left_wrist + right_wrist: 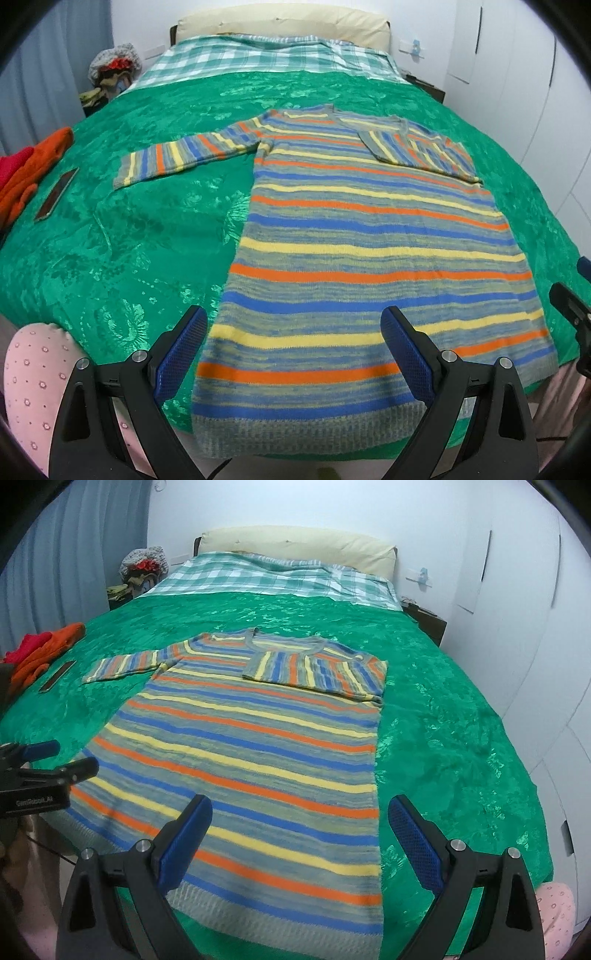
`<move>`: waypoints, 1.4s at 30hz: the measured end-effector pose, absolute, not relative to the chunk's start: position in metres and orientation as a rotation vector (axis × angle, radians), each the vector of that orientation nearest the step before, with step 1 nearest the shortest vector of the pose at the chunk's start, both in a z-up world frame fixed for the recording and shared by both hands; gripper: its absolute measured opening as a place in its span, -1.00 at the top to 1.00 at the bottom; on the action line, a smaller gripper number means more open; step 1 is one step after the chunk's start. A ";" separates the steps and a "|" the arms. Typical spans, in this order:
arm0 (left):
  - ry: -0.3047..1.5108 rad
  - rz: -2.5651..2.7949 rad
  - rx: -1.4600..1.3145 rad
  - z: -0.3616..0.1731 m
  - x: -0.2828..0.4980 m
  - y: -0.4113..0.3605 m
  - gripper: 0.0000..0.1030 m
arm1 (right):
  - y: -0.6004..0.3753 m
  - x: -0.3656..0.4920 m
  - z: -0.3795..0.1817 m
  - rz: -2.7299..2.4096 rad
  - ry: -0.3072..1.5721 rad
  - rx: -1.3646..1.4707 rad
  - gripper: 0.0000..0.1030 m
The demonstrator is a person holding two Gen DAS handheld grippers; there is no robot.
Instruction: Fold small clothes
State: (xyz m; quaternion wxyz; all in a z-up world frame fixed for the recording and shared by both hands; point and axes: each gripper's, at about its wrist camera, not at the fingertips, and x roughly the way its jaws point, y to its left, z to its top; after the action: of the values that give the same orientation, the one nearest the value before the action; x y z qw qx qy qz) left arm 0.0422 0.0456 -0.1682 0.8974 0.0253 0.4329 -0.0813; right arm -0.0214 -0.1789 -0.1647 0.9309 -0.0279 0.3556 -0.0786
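Striped sweater (373,251) lies flat on the green bedspread (122,236), hem toward the near edge of the bed, neckline toward the far end. Body smooth, stripes in orange, blue, yellow and grey running across. Left sleeve (184,153) stretched out to the left, resting on the bedspread. Right sleeve (314,670) folded in across the chest, cuff pointing left, lying on top of the body just below the neckline.

Left gripper (293,354) hangs over the near left part of the hem, jaws spread wide, nothing between the blue pads (181,354); no contact with the knit that I can see. Right gripper (299,842) hangs over the near right part of the hem, jaws likewise spread wide and empty; its right finger sits above bare bedspread beside the sweater's right edge. Each gripper shows at the edge of the other's view, well apart.

Far end of bed: checked blanket (258,55) and a cream pillow (280,22) against the wall. Left edge of bedspread: a heap of orange and red clothes (29,173), with a dark flat phone (55,194) just beside it, well apart from the sweater. Pink dotted fabric (37,384) shows at the near left corner, below the bed edge. White cupboard doors (517,572) on the right.
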 end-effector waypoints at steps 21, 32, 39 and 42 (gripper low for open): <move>0.868 -0.174 0.116 -0.166 0.037 0.036 -0.86 | -0.171 -0.021 -0.170 -0.131 0.727 -0.082 -0.85; 0.859 -0.207 0.120 -0.162 0.034 0.037 -0.89 | -0.174 -0.021 -0.161 -0.159 0.700 -0.070 -0.85; 0.876 -0.179 0.057 -0.163 0.032 0.047 -0.89 | -0.174 -0.024 -0.162 -0.146 0.701 -0.066 -0.85; 0.860 -0.166 0.087 -0.161 0.031 0.045 -0.89 | -0.174 -0.023 -0.163 -0.143 0.700 -0.067 -0.85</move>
State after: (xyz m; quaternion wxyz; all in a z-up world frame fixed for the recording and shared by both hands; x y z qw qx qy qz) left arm 0.0314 0.0451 -0.1613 0.9048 0.0419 0.4160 -0.0803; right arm -0.0231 -0.1743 -0.1634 0.9363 -0.0327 0.3426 -0.0698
